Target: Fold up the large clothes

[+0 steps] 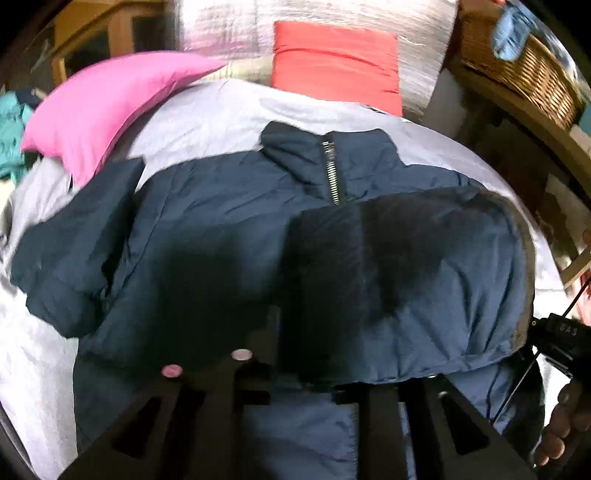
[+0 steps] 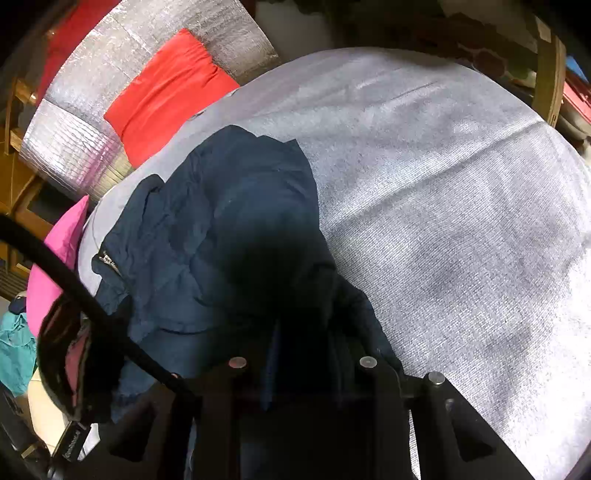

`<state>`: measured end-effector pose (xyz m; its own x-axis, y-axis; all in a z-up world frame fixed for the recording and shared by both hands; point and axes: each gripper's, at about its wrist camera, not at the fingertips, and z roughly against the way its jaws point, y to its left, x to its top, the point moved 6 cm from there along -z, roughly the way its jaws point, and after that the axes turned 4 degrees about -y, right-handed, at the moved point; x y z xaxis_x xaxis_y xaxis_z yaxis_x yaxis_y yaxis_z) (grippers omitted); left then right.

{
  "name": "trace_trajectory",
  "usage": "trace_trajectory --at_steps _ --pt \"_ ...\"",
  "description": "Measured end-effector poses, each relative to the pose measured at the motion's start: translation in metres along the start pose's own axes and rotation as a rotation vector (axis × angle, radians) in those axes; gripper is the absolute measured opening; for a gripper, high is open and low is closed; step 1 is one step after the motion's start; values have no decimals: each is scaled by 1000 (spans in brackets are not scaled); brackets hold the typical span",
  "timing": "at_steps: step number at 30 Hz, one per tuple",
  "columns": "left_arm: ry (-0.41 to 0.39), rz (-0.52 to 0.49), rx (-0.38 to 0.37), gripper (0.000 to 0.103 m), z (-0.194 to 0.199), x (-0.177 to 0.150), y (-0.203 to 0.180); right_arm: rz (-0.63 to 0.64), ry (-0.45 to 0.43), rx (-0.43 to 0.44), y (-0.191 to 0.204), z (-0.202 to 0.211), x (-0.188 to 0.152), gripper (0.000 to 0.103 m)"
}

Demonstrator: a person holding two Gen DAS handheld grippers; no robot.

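A navy padded jacket lies on a grey-sheeted bed, collar and metal zip pointing away. Its right side is folded over the front as a flap. My left gripper is shut on the jacket near that flap's edge; its fingers are dark and blurred. In the right wrist view the jacket is bunched up on the sheet. My right gripper is shut on a fold of its fabric. The right gripper's body shows at the left view's right edge.
A pink pillow and a red pillow lie at the head of the bed against silver foil padding. A wicker basket stands at the right. Teal cloth lies off the bed's left side.
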<state>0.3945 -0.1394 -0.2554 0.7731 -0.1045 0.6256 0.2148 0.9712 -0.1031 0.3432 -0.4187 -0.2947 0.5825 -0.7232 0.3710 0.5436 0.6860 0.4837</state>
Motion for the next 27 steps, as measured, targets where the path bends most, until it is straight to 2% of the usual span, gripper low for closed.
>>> trace_trajectory --at_steps 2,5,6,8,9,13,16,19,24,27 --pt "27 54 -35 39 -2 -4 12 1 -2 0 0 0 -1 26" --pt "72 134 -108 47 -3 -9 26 2 -4 1 0 3 -4 26" --pt "79 143 -115 50 -2 -10 29 4 -4 1 0 2 -4 26" --pt "92 156 -116 62 -1 -14 36 6 -4 0 0 3 -4 26" --pt "101 162 -123 64 0 -15 39 6 -4 0 -1 3 -4 26" --pt "154 207 -174 65 2 -22 52 17 -7 -9 0 3 -6 26" --pt "162 231 -162 66 10 -25 68 20 -8 -12 0 3 -6 26" --pt "142 254 -104 66 19 -24 88 19 -6 -13 -1 3 -6 26" --pt "154 388 -73 67 17 -32 129 17 -8 -12 -2 4 -6 26" --pt "155 440 -67 67 14 -36 140 3 -6 -4 -4 4 -6 26"
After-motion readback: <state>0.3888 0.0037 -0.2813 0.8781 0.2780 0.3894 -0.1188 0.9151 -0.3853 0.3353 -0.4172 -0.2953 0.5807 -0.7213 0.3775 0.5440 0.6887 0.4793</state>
